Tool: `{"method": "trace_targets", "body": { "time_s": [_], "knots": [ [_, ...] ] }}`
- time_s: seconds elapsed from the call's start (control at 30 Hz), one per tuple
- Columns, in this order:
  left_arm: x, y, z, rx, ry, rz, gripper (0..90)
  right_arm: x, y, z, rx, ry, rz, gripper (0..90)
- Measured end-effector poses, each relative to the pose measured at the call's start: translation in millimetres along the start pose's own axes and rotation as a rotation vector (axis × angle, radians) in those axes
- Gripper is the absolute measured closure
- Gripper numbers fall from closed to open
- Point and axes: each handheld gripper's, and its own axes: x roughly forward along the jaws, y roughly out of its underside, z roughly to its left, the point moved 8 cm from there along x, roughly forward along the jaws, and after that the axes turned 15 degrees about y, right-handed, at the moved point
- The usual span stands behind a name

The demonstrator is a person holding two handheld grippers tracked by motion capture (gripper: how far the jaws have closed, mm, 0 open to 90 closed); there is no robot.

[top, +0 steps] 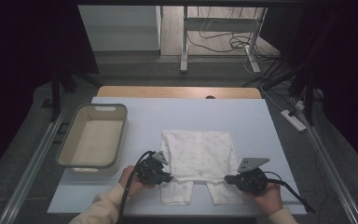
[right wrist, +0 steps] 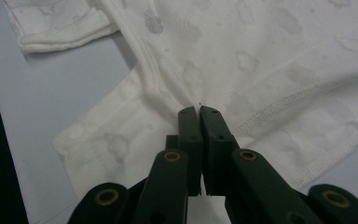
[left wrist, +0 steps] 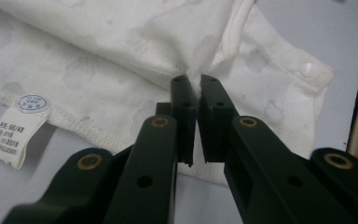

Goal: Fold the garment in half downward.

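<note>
A white baby garment point(top: 199, 156) with a faint cloud print lies flat on the pale blue table point(top: 191, 112), its two legs toward the front edge. At the garment's lower left edge, my left gripper point(top: 169, 177) is shut on a pinch of the cloth. The left gripper view shows the fold squeezed between the jaw tips point(left wrist: 195, 82), with a care label point(left wrist: 17, 135) and a snap button point(left wrist: 307, 70) nearby. My right gripper point(top: 227, 178) is at the lower right edge. Its jaws point(right wrist: 199, 111) are shut on a ridge of the garment point(right wrist: 261, 70).
A grey-rimmed beige basket point(top: 77, 126) stands at the table's left and has nothing in it. Bare table surrounds the garment at the back and right. Beyond the table's far edge are a desk frame point(top: 184, 42) and loose cables on the floor.
</note>
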Motion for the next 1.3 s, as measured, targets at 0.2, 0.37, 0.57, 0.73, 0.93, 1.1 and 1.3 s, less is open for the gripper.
{"method": "trace_targets", "body": {
  "time_s": [0.2, 0.37, 0.57, 0.73, 0.93, 1.1, 1.3],
  "knots": [
    [0.9, 0.1, -0.4, -0.001, 0.000, 0.002, 84.1, -0.4, 0.1, -0.3, -0.002, 0.000, -0.001, 87.1],
    [1.0, 0.2, -1.7, 0.000, 0.001, 0.003, 84.2, -1.0, 0.1, -0.1, -0.002, 0.000, -0.001, 87.1],
    [1.8, 2.6, -9.2, 0.014, 0.007, 0.008, 84.1, -4.4, 2.4, 2.2, -0.006, -0.002, -0.001, 87.1],
    [2.3, 5.4, -14.7, 0.018, 0.012, 0.008, 84.2, -8.5, 5.1, 7.7, -0.008, -0.010, 0.002, 87.1],
    [3.5, 8.8, -20.7, 0.023, 0.024, 0.013, 84.2, -14.3, 8.7, 14.7, -0.017, -0.020, 0.000, 87.2],
    [4.5, 12.3, -24.9, 0.029, 0.032, 0.022, 84.2, -18.3, 12.6, 19.7, -0.022, -0.026, 0.003, 87.2],
    [5.8, 14.9, -31.7, 0.038, 0.043, 0.026, 84.2, -23.8, 16.8, 23.4, -0.015, -0.036, 0.002, 87.2]
  ]
}}
